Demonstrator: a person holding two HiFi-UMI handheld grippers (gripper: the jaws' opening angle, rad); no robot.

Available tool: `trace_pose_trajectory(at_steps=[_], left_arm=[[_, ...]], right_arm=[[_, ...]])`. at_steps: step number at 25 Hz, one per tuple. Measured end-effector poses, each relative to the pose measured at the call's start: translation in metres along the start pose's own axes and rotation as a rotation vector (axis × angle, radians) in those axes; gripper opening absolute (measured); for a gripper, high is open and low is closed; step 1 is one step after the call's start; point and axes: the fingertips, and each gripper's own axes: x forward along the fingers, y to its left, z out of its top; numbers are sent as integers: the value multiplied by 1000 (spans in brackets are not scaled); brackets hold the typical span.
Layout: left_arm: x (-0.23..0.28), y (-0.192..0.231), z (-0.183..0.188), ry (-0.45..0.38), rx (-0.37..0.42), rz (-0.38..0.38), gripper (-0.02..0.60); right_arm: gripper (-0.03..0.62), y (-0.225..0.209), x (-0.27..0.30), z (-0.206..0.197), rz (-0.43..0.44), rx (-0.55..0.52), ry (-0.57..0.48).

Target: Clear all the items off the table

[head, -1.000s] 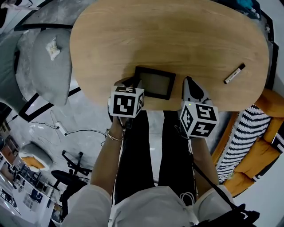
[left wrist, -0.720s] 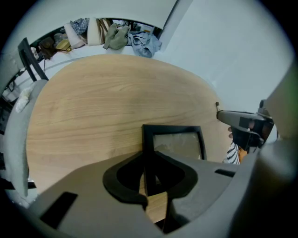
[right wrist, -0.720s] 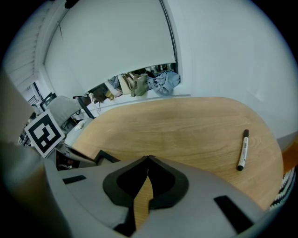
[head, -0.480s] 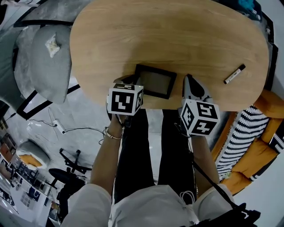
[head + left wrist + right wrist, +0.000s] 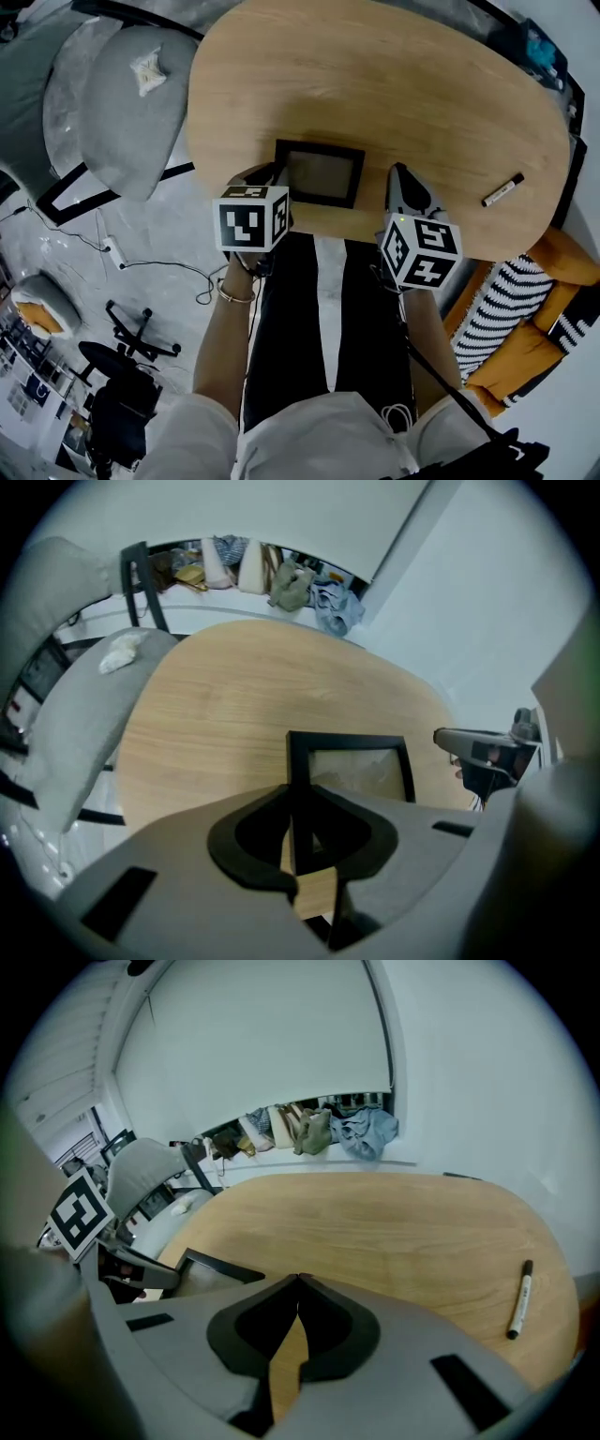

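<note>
Jaws of my left gripper [image 5: 292, 794]: just been closing, now pinched on the left rail of the picture frame [image 5: 319, 174]. The frame sits at the near edge of the counter [image 5: 394, 84], about midway along it.

Jaws of my right gripper [image 5: 298, 1283]: pressed together with nothing between them, just beside the frame's right rail.

Marker pen [image 5: 502, 189]: lying flat near the counter's right edge, well apart from both grippers.

Hazards, as I judge them: a single narrow pinch on one rail, so the frame may pivot, sag at its free side, scrape the counter or slip out. A drop over the near edge would likely damage its pane. A knock to the counter could set the pen rolling off.

Pose: both forearms reach forward from my body. The grippers are side by side over the near edge, pointing steeply down, marker cubes uppermost.
</note>
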Motion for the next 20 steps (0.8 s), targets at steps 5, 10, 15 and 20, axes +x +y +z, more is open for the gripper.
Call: trace_pose_trajectory(at_steps=[5, 10, 15, 20], left_arm=[[-39, 69, -11, -82, -174, 65, 72], [-70, 128, -33, -136, -322, 113, 72], [-91, 176, -63, -184, -466, 144, 73], [-108, 225, -81, -221, -570, 170, 74]], right_arm=[[25, 63, 17, 17, 77, -108, 13], [25, 137, 37, 31, 167, -231, 44], [25, 201, 53, 37, 232, -330, 63], [25, 248, 70, 43, 260, -388, 71]])
